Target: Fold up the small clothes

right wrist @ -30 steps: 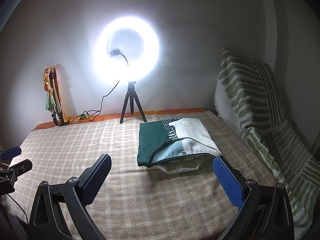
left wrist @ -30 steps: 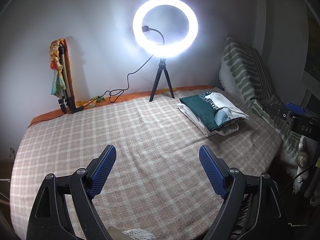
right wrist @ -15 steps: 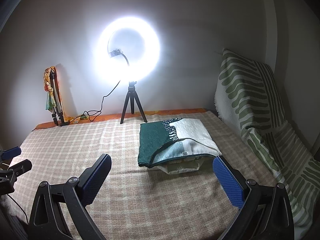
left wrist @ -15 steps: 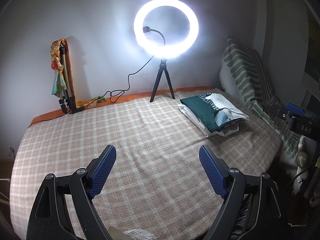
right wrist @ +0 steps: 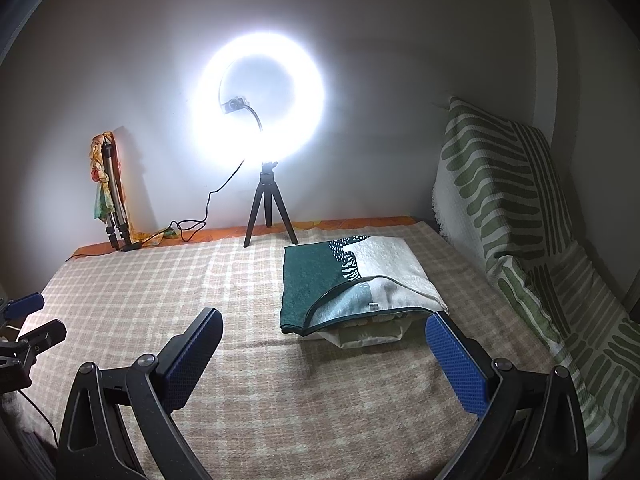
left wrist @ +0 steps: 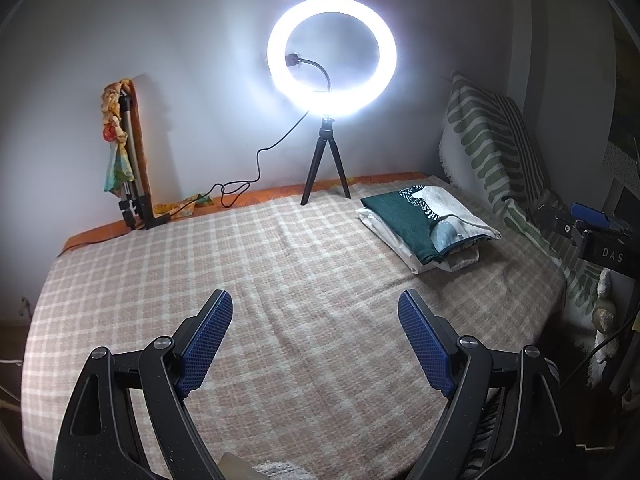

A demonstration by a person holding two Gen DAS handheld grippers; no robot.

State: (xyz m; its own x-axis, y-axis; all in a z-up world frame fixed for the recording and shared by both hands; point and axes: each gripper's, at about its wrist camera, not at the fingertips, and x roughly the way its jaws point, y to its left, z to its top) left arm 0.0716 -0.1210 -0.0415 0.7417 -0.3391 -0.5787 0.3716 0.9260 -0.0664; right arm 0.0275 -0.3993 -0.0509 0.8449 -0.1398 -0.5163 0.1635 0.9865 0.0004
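Observation:
A stack of folded clothes (left wrist: 424, 224), dark green and white on top with a white piece beneath, lies on the checked bed cover (left wrist: 280, 280) at the right. In the right wrist view the stack (right wrist: 352, 284) is just ahead, slightly right of centre. My left gripper (left wrist: 316, 340) is open and empty above the cover, left of and nearer than the stack. My right gripper (right wrist: 324, 352) is open and empty, its right fingertip (right wrist: 448, 344) close to the stack's near right corner.
A lit ring light on a small tripod (left wrist: 326, 172) stands at the back against the wall, its cable (left wrist: 240, 188) trailing left. A folded tripod with a colourful cloth (left wrist: 124, 160) leans at back left. Green-striped cushions (right wrist: 508, 200) line the right side.
Both views have hardly shifted; the grippers stay open and the stack has not moved.

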